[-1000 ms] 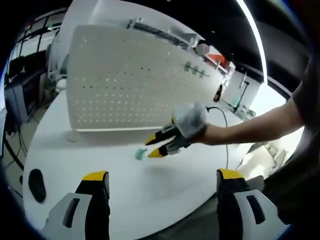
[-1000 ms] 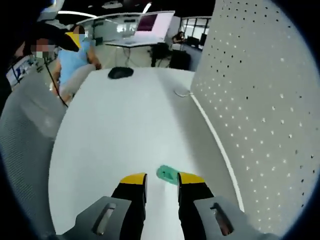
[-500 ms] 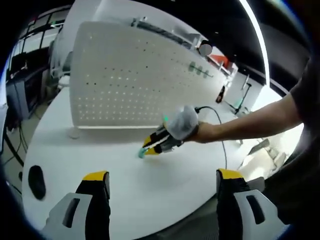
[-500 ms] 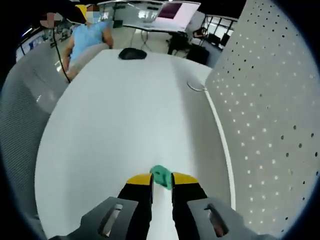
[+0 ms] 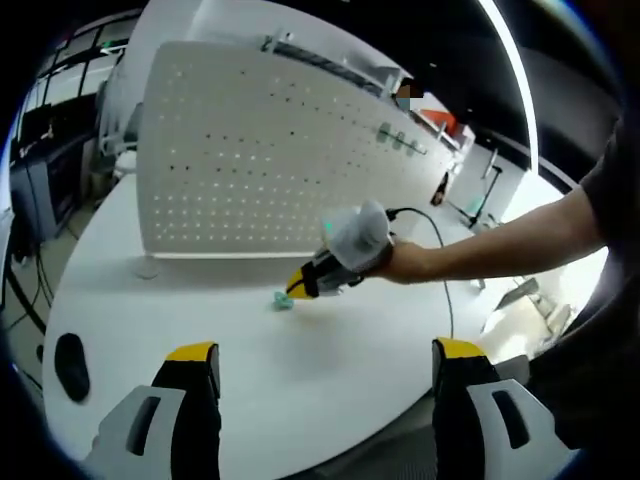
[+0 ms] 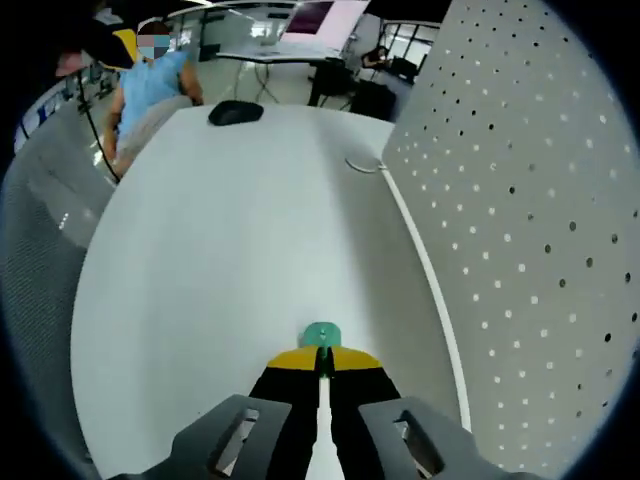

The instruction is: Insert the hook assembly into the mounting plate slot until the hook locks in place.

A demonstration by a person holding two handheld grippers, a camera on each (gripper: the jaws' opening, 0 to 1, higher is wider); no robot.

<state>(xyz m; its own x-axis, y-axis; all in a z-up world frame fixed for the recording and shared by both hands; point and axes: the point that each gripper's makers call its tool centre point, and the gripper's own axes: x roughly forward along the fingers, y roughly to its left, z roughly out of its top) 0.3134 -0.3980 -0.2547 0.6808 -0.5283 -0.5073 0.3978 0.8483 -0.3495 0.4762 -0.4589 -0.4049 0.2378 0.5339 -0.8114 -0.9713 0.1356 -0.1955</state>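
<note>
The small green hook (image 6: 322, 334) pokes out between my right gripper's yellow tips, low over the white table (image 6: 230, 250). My right gripper (image 6: 322, 358) is shut on it, jaws almost together. The white perforated mounting plate (image 6: 530, 200) stands upright along the right of the hook. From the left gripper view, the hook (image 5: 281, 300) is at the tip of the right gripper (image 5: 300, 286), a short way in front of the plate (image 5: 270, 150). My left gripper (image 5: 325, 350) hangs open near the table's front edge, nothing between its jaws.
A black mouse (image 6: 235, 113) lies at the table's far end, also near the left edge (image 5: 68, 365). The plate's round foot (image 6: 365, 163) rests on the table. A grey mesh chair (image 6: 40, 250) stands alongside; a person in blue (image 6: 150, 85) sits beyond it.
My right gripper moved up to the green hook and its jaws closed on it. The left gripper stayed open and in place.
</note>
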